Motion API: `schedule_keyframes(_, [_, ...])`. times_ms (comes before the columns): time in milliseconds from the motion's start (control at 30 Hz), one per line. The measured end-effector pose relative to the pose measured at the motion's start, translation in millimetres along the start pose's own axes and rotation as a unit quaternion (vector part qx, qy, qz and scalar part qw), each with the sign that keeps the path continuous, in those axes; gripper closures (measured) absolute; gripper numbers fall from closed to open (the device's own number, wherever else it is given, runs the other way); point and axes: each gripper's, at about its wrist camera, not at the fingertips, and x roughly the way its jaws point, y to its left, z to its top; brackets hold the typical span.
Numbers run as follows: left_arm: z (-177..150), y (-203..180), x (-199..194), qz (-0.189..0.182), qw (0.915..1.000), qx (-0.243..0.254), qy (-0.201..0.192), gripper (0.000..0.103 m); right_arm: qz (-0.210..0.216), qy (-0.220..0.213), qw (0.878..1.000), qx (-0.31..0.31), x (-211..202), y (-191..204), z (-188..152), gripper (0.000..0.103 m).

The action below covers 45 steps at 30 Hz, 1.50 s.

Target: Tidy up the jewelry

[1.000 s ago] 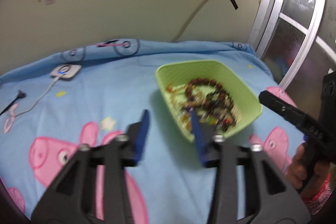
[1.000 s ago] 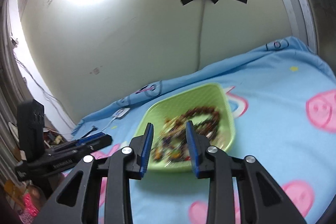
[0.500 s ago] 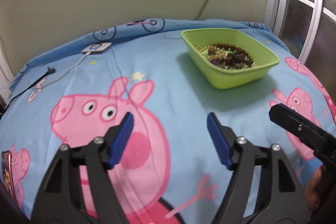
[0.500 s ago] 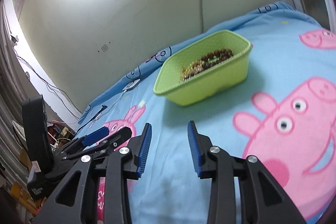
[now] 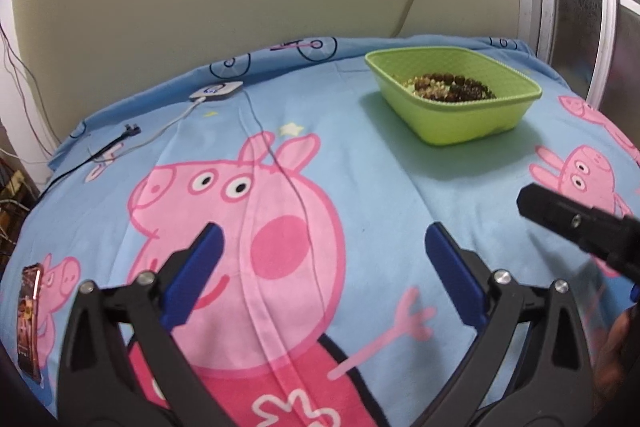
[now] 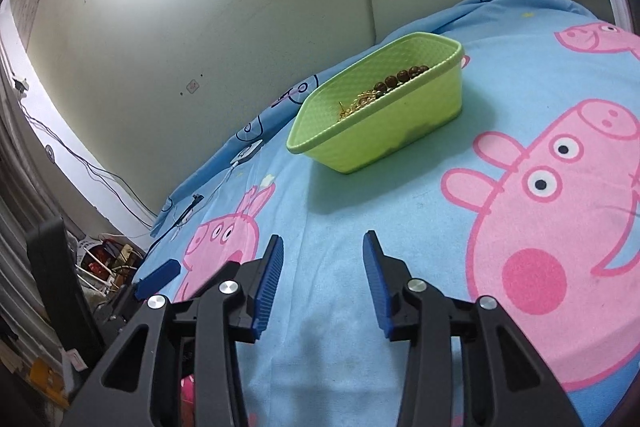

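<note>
A lime green plastic tub [image 5: 472,123] sits on the blue cartoon-pig cloth at the far right; it also shows in the right wrist view [image 6: 384,131]. Inside lies a heap of jewelry: brown bead bracelets [image 5: 452,87] and gold chains [image 6: 360,105]. My left gripper [image 5: 324,267] is wide open and empty, low over the cloth, well short of the tub. My right gripper [image 6: 322,267] is open and empty, also short of the tub. The right gripper's body shows at the right edge of the left wrist view [image 5: 580,227]. A blue pad of the left gripper shows in the right wrist view [image 6: 158,279].
A white charging puck [image 5: 216,91] with a cable lies at the back left of the cloth, and a black plug [image 5: 128,133] beside it. A phone-like item [image 5: 28,315] lies at the left edge. A wall stands behind, a window frame at right.
Both grippers have pulled back from over the tub toward the near side of the cloth. The left jaws have opened wider. The jewelry stays in the tub.
</note>
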Motion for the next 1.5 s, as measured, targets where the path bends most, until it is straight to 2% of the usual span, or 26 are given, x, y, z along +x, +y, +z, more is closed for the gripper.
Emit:
schedule_keyframes(533, [-2,1,6,0.025,0.9995,-0.003,0.017,0.006,0.022,0.000,0.999,0.031,-6,-11,1,0.076])
schedule_keyframes(1100, [-3,4,8,0.009,0.9996,-0.010,0.026,0.006,0.026,0.008,0.999,0.040,-2,-11,0,0.074])
schedule_keyframes(1167, [-3,5,7,0.018,0.9994,-0.012,0.026,0.006,0.027,0.008,0.999,0.041,-2,-12,0,0.073])
schedule_keyframes(1500, [-3,4,4,0.015,0.9996,-0.011,0.020,0.006,0.029,0.009,0.999,0.043,-1,-13,1,0.073])
